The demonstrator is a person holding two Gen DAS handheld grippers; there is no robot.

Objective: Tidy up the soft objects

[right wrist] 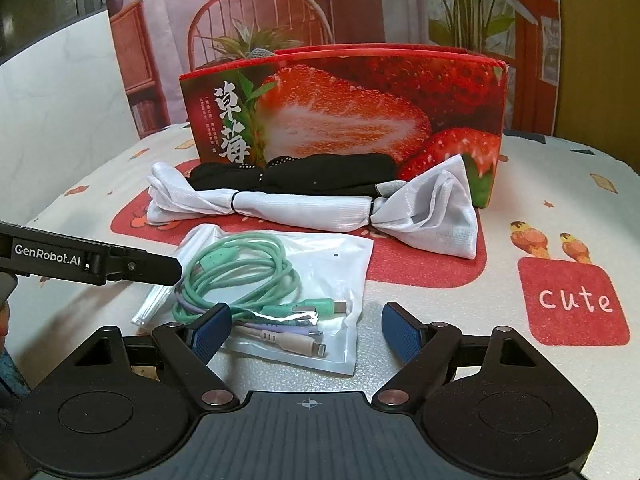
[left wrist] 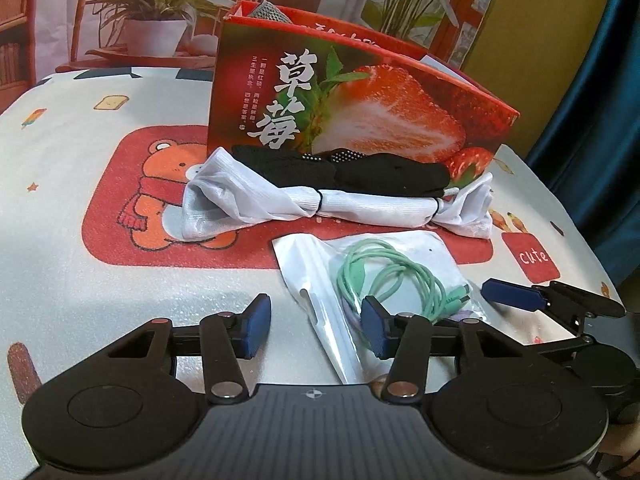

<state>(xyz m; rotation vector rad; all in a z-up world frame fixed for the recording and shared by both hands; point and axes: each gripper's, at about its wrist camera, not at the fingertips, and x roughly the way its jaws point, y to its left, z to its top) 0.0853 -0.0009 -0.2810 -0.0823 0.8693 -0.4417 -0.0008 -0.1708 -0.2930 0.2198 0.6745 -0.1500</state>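
The table [left wrist: 80, 264] was covered with a pale cloth printed with a bear on a red panel, and behind it hung a backdrop showing potted plants and a chair. Seen from the left wrist, a red strawberry box [left wrist: 352, 108] stood upright toward the back, with something grey poking above its rim. Just in front of it lay black socks [left wrist: 340, 170], and touching their near side a white cloth roll [left wrist: 320, 204], cinched by dark bands in two places. Nearer still lay a clear packet of cables [left wrist: 384, 272], the green cable coiled inside. The left gripper [left wrist: 316, 328] hovered low over the packet's near left corner, its blue pads partly apart; that corner lay between them, but neither pad visibly pressed on it. The right gripper's blue fingertip [left wrist: 510, 295] reached in from the right edge, near the packet.

From the right wrist, the same box [right wrist: 344, 104] stood at the back, with the black socks [right wrist: 320, 176] against its foot and the white cloth roll [right wrist: 304, 204] just in front. The packet of cables [right wrist: 304, 292] lay closest, showing green, purple and pink cables with their plugs. The right gripper [right wrist: 306, 334] stood wide open, its left pad over the packet's near left part and its right pad over bare cloth, gripping nothing. The left gripper's black finger [right wrist: 152, 268] came in from the left, its tip at the packet's left edge.
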